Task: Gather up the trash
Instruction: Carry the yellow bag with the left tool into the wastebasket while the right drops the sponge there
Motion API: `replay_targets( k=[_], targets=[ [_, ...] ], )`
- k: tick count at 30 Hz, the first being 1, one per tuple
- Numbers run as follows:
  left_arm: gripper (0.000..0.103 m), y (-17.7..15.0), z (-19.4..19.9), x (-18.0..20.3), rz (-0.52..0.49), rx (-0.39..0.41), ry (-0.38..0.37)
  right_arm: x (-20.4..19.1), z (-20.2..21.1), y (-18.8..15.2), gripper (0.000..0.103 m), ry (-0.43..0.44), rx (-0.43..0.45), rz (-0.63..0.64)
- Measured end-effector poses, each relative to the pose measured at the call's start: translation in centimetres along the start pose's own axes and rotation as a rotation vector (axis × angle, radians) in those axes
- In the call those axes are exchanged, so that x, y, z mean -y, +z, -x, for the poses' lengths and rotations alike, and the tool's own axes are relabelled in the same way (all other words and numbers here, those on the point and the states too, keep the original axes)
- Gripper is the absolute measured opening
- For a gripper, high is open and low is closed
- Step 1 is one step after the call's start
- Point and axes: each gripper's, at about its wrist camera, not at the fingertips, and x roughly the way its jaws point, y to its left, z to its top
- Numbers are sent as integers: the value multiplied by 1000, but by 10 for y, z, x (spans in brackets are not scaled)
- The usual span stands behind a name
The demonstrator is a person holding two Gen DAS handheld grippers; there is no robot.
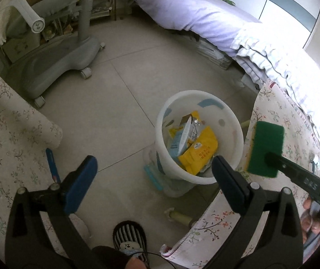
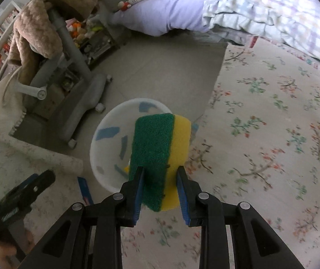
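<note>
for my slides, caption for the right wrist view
Right gripper holds a green-and-yellow sponge above the white bin.

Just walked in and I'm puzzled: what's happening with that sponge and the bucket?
A person is tidying up with two hand-held grippers. The right gripper has its jaws clamped on a green and yellow sponge, held above a white bin that already contains wrappers. The left gripper is open and holds nothing.

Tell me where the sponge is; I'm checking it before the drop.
The sponge is clamped in the right gripper, held in the air between the white bin and the floral table.
</note>
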Motion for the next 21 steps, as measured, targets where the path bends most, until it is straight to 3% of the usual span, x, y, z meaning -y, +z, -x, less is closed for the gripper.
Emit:
replay_targets(
  k=[5,7,8,14,21],
  targets=[
    [101,0,1,0,-8,11,12,-4,-13,6,33,64,20,-6],
    [101,-1,2,1,-11,9,13,-4,-14,8,55,63,14,-8],
    [101,-1,2,1,-12,8,12,-4,-12,7,73,50,20,-15],
    [101,-4,1,15,-55,2,11,1,13,-3,75,-32,26,40],
    [101,-10,6,48,-113,1,-22,49,57,-24,77,-133,59,12]
  ],
)
